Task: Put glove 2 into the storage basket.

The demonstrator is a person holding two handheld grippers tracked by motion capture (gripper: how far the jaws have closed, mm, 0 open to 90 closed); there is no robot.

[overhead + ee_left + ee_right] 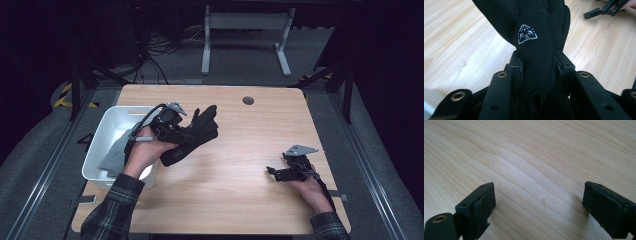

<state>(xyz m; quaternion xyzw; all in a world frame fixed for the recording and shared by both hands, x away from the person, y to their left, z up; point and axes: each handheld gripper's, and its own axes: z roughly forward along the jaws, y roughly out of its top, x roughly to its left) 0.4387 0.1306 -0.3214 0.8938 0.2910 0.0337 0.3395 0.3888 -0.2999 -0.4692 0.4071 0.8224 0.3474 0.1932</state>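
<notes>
Beside the white bin (102, 131), left gripper (537, 66) clamping black glove (536, 30) (logo showing), right gripper (537, 202) spread wide.

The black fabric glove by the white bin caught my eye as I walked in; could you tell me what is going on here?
A person holds a gripper in each hand. The left gripper is shut on the black fabric glove, holding it above the light wooden table beside the white plastic bin, which contains a grey cloth. The right gripper rests near the table's right edge, its fingers open with nothing between them.
</notes>
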